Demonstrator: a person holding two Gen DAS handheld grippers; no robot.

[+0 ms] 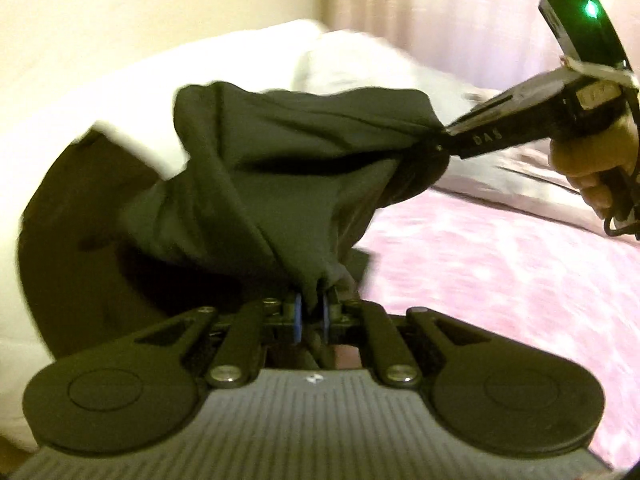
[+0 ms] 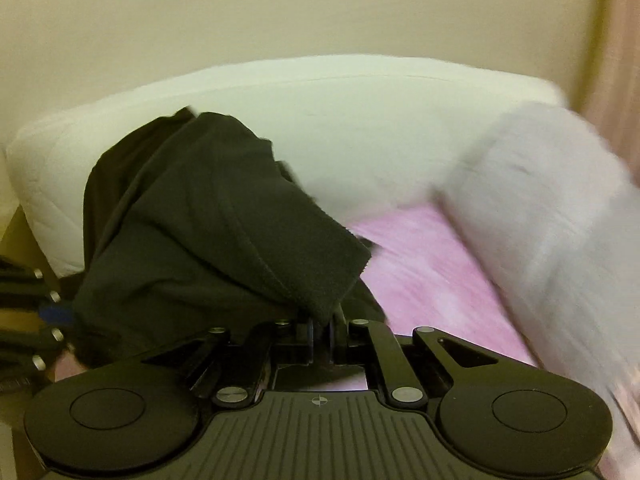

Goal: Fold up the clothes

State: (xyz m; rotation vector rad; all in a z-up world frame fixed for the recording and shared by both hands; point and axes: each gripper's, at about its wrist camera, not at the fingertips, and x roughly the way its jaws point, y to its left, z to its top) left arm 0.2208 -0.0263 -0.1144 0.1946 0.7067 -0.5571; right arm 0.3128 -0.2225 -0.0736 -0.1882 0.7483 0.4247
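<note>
A dark grey-black garment [image 1: 280, 168] hangs bunched in the air between my two grippers, above a pink bed. My left gripper [image 1: 312, 308] is shut on one edge of it, the cloth pinched between the blue pads. My right gripper [image 1: 442, 138] comes in from the right in the left wrist view and is shut on another edge. In the right wrist view the same garment [image 2: 208, 216] drapes over and left of my right gripper [image 2: 320, 328], its hem pinched between the jaws. My left gripper shows at the left edge [image 2: 44, 304].
A pink patterned bedspread [image 1: 500, 280] lies below. A white padded headboard or mattress edge [image 2: 360, 120] runs along the back. A grey-white pillow [image 2: 552, 208] lies at the right. A cream wall and a pink curtain [image 1: 440, 8] stand behind.
</note>
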